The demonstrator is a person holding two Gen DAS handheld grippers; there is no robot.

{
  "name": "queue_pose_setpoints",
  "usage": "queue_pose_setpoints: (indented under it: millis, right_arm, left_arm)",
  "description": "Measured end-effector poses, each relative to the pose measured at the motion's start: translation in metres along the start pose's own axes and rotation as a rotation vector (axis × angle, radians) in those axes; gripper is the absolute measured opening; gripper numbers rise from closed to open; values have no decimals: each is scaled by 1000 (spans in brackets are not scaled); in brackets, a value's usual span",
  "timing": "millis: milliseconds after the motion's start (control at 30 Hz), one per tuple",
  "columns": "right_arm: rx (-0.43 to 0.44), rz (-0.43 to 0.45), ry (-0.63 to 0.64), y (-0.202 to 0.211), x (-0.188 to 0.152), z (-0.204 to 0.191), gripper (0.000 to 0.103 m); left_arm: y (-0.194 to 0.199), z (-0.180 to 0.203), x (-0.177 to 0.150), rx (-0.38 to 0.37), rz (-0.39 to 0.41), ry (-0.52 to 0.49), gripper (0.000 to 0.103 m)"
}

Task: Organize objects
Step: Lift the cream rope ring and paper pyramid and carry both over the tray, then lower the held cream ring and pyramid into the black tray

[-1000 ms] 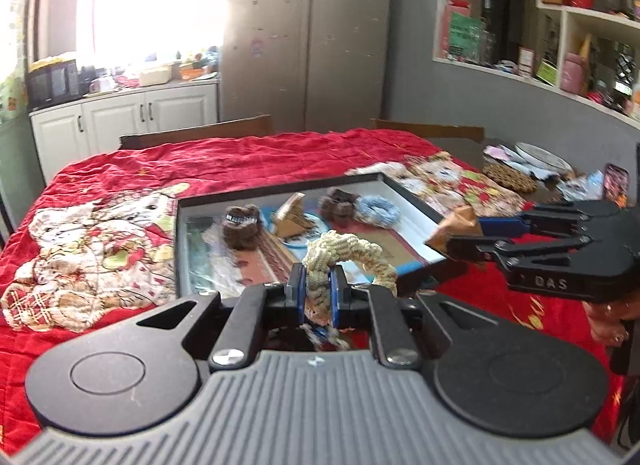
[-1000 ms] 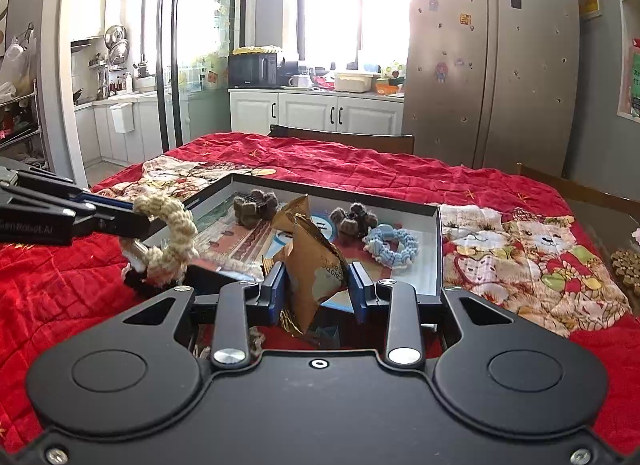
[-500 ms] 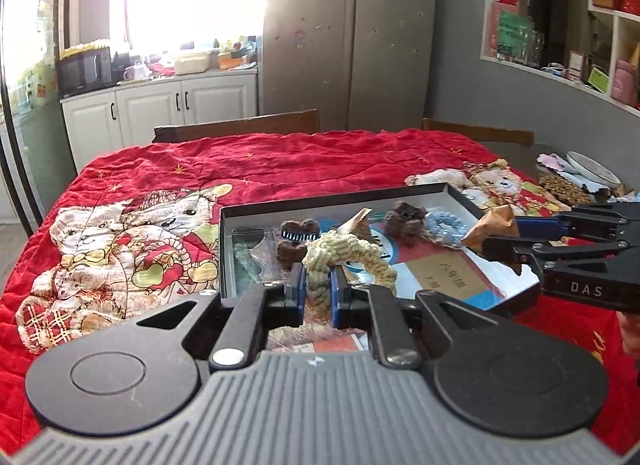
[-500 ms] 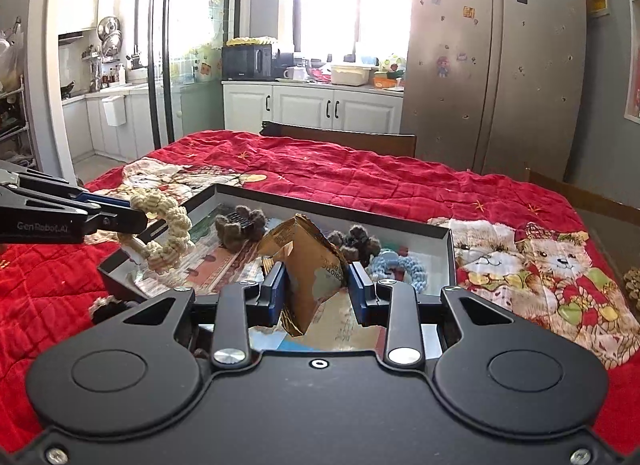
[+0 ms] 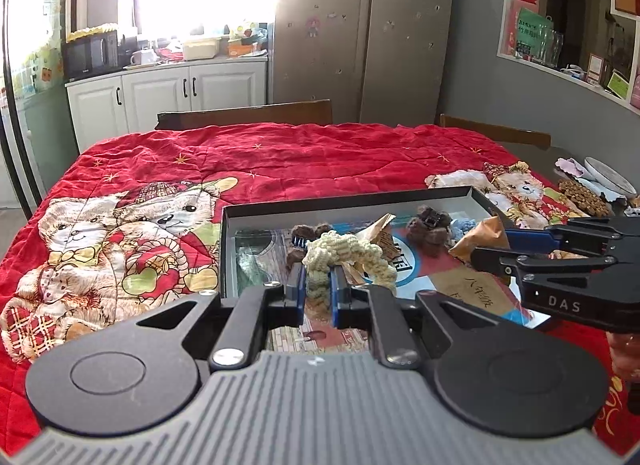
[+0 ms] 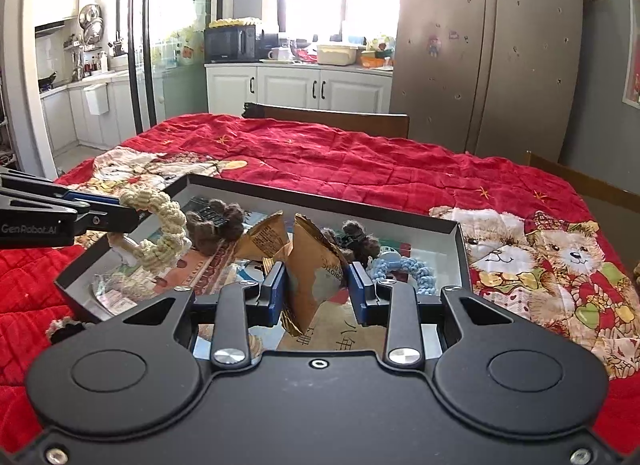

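Black grippers, blue fingers [image 5: 295, 285], silver screws

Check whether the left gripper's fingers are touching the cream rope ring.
Touching. In the left wrist view, both fingers press against the cream rope ring with no gap.

The right tool [image 5: 490, 247] bears "DAS" in pale letters on its side. The left tool [image 6: 132, 217] reads "GenRobot.AI". The brown packet [image 6: 316, 265] in the right tool shows "BIOTIC", partly hidden.
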State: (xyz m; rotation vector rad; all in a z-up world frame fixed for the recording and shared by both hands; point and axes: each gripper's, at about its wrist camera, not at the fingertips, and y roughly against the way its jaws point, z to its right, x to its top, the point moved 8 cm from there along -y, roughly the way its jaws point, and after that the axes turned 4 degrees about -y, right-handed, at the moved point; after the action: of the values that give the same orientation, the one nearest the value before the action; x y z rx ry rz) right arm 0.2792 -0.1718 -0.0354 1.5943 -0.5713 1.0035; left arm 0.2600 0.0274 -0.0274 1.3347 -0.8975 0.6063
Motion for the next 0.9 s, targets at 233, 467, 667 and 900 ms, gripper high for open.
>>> queue_pose_setpoints:
  millis: [233,467,667,900]
  right_arm:
    - [-9,-21,-17,-17,-2,3,32]
    - [-18,-30,-21,-30,-3,2,32]
    - [-24,-42,-20,-40,-5,0,32]
    - [-32,-57,-23,-51,-9,-1,32]
  left_arm:
    - [-11,-2,-1,0,-10,12,15]
    - [-20,-1,-2,-6,-13,23,15]
    - [-26,-2,-2,-7,-11,33,15]
    - [-35,-4,-6,-6,-24,47,15]
